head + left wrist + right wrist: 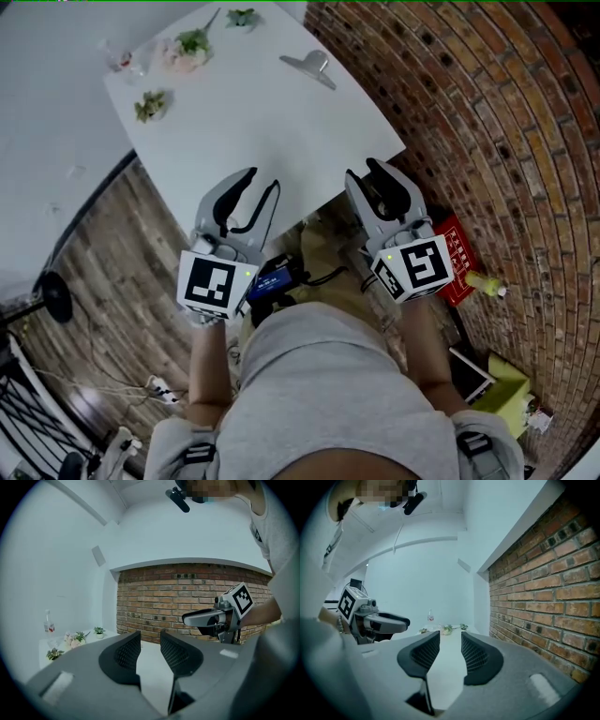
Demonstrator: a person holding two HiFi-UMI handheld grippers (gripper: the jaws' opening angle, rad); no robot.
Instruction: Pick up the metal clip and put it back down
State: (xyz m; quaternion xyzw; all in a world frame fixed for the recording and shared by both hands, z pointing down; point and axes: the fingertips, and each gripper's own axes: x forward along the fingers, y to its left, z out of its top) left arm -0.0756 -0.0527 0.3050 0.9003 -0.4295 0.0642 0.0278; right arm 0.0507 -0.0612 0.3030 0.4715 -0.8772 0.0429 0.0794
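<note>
You hold your left gripper point(261, 190) and your right gripper point(367, 172) side by side at the near edge of the white table point(262, 131). Both point out over the table top.

Your left gripper's jaws stand apart. Nothing is between them; you only see the bare table through the gap. Your right gripper's jaws stand apart too, and nothing is in that gap either. Neither gripper touches anything.

The metal clip point(312, 66) lies on the table at the far side, near the edge by the brick wall point(487, 141). It is well apart from both grippers. Your right gripper is the closer one.

At the far left part of the table are some pink flowers point(186, 49) with green leaves. A little green plant point(150, 105) sits near them, and another one point(242, 17) sits at the far edge. They are all apart from the clip.
</note>
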